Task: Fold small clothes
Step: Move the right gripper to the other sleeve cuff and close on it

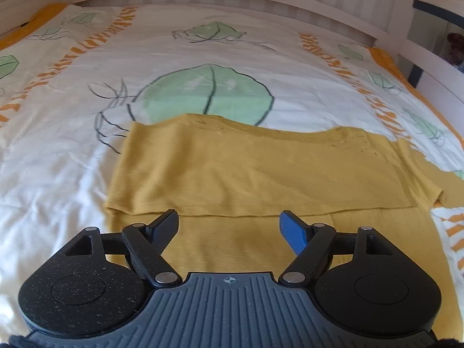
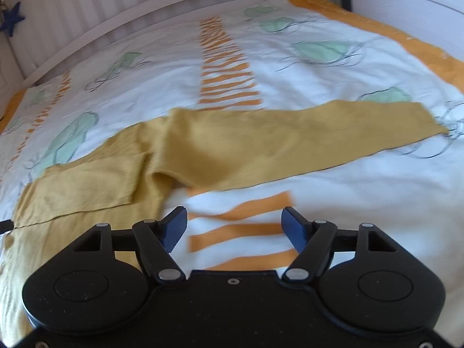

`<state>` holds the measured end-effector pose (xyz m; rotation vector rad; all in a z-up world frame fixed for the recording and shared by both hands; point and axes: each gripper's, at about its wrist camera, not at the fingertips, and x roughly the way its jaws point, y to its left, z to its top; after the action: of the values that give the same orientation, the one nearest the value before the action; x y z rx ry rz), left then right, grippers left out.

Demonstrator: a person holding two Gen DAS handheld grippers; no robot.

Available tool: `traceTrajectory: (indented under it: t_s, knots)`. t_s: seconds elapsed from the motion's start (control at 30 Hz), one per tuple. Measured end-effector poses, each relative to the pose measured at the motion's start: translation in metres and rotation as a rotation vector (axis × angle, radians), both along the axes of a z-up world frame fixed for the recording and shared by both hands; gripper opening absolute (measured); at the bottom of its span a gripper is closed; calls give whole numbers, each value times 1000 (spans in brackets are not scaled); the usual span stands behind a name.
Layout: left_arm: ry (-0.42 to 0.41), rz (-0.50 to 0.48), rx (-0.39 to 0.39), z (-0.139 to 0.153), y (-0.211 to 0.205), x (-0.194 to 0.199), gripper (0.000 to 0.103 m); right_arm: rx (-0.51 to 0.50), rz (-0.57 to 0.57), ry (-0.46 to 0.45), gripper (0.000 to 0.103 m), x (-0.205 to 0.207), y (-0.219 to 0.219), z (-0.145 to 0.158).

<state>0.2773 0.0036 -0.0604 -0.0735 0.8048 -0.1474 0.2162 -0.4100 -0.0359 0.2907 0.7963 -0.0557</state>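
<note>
Mustard sweater (image 1: 232, 174) lies flat, one sleeve (image 2: 290, 142) outstretched; body partly folded.

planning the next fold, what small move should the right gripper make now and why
Probably reach forward and close on the sleeve: it lies stretched out flat on the bedcover, not yet folded over the mustard top, and the right gripper is open and empty just short of it.
</note>
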Motion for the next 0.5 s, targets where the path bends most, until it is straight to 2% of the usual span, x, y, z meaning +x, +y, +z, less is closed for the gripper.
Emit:
traceTrajectory:
  t_s: [0.1,0.27,0.5]
  knots:
    - [5,-14,10,-10,-16,1,76,0,-80,2,77,2,-34,1]
    - [33,-16,69,-33,-32,3,76,-12,-210,1,77,18,-85,4]
    - [-49,-6,130,-43,-39,-13,84,11,-364,26,77,37,-139,-10]
